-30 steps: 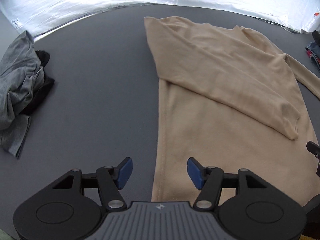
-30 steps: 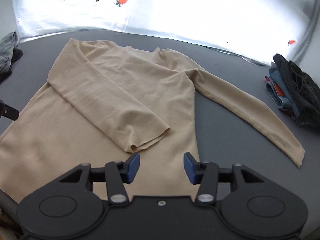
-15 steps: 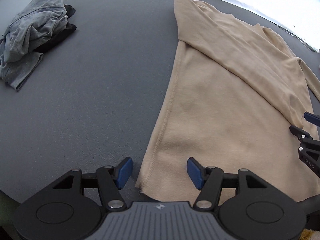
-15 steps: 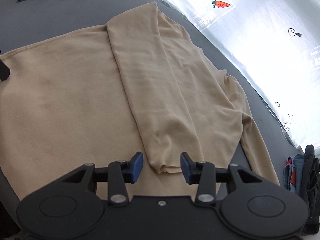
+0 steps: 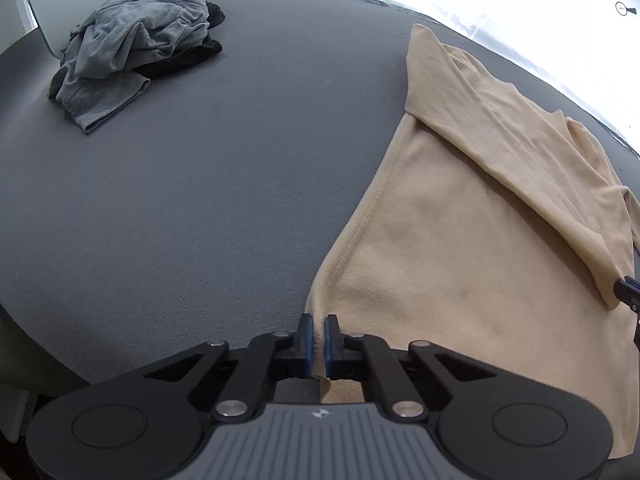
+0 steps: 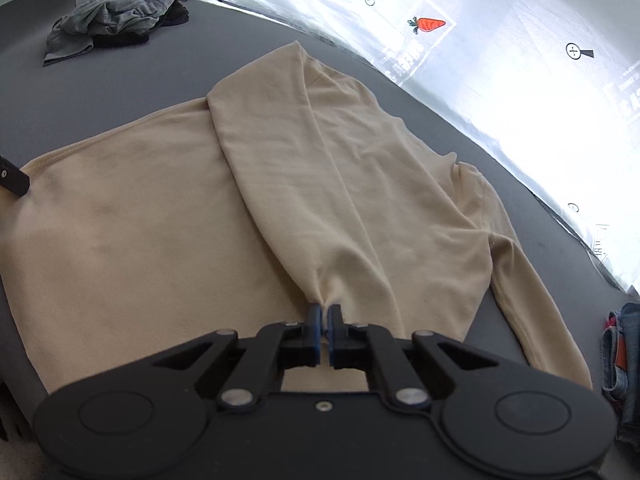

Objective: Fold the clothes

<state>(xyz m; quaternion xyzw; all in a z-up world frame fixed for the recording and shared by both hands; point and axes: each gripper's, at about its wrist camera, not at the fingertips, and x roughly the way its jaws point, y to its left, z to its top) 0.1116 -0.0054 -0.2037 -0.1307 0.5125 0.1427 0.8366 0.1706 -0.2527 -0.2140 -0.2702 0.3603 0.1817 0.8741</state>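
A beige long-sleeved sweater [image 5: 460, 264] lies flat on the dark grey table [image 5: 200, 200]. In the left wrist view my left gripper [image 5: 316, 338] is closing its jaws, and the blue pads pinch the near left corner of the hem. The right wrist view shows one sleeve [image 6: 288, 168] folded across the sweater's body [image 6: 140, 248]. My right gripper [image 6: 323, 328] is closing too, with the pads pressing on that sleeve's bunched cuff. The other sleeve [image 6: 532, 308] stretches out to the right. Each gripper's tip shows at the edge of the other view.
A crumpled grey garment over something black [image 5: 132, 44] lies at the far left of the table. A stack of folded jeans [image 6: 624, 364] sits at the right edge. A bright white sheet with carrot prints [image 6: 480, 60] runs beyond the table's far edge.
Both grippers went from open to shut, the left onto the hem corner, the right onto the folded sleeve's cuff. Both rolled and moved in closer to the sweater.
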